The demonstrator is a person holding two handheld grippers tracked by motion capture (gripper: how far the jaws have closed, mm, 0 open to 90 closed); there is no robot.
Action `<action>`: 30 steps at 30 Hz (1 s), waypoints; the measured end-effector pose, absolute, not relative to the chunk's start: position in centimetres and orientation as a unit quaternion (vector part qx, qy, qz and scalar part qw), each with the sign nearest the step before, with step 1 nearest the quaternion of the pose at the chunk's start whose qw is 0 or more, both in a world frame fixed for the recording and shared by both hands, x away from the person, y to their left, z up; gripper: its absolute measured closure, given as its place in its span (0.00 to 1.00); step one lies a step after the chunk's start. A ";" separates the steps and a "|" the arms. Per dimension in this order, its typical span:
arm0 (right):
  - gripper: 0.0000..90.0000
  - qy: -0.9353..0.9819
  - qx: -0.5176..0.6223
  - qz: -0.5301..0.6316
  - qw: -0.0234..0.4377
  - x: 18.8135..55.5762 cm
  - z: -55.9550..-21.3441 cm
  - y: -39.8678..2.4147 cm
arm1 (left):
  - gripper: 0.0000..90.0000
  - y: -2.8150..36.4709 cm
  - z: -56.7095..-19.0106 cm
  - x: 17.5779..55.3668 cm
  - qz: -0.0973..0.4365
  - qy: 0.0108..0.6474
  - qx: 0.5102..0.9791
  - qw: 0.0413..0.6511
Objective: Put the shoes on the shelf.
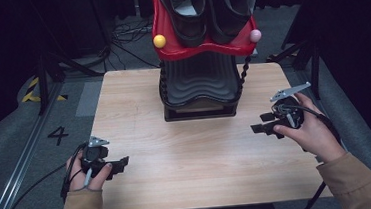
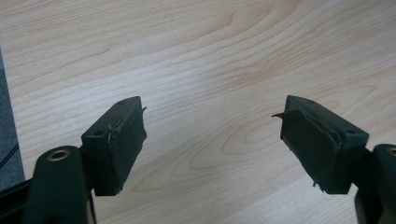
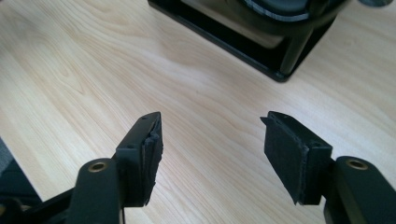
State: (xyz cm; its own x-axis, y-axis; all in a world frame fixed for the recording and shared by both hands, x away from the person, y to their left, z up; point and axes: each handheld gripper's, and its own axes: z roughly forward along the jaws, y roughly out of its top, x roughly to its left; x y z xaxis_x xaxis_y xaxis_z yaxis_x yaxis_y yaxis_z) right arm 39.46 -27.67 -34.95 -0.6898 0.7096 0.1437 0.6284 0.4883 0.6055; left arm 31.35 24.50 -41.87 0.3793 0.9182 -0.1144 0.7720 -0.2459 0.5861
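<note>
A black shoe rack (image 1: 200, 91) stands at the far middle of the pale wooden worktop (image 1: 187, 154), its ribbed lower shelf bare and its red upper shelf (image 1: 204, 45) carrying a pair of black shoes (image 1: 206, 7); a yellow ball (image 1: 159, 41) and a pink ball (image 1: 255, 35) cap the red shelf's front corners. The left claw (image 1: 120, 165) rests low at the near left edge of the worktop, held in the person's left hand (image 1: 86, 172), well apart from the rack. In the left gripper view its jaws stand wide apart over bare wood, with nothing between them (image 2: 212, 140). The right claw (image 1: 260, 127) hovers near the right edge, held in the right hand (image 1: 314, 134), pointing inward, near the rack's front right corner but not touching it. In the right gripper view its jaws also gape with nothing held (image 3: 212, 154), and the rack's black base (image 3: 261, 51) lies just ahead of them.
</note>
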 end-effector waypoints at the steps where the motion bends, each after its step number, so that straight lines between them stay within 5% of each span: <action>1: 0.42 0.859 0.391 0.323 0.062 39.4 -35.5 -27.9 | 0.25 24.6 -41.9 31.3 0.127 0.540 0.782 0.285; 30: 0.42 0.867 0.393 0.301 0.053 38.3 -44.3 -29.6 | 0.25 24.5 -42.5 31.2 0.125 0.540 0.784 0.278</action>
State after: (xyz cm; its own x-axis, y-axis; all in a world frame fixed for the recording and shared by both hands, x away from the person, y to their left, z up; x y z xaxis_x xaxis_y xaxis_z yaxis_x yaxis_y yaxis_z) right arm 38.31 -29.60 -44.34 -0.6852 0.7139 0.1442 0.6497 0.5098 0.5639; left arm 31.25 24.45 -42.49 0.3846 0.9171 -0.1045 0.7779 -0.2612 0.5715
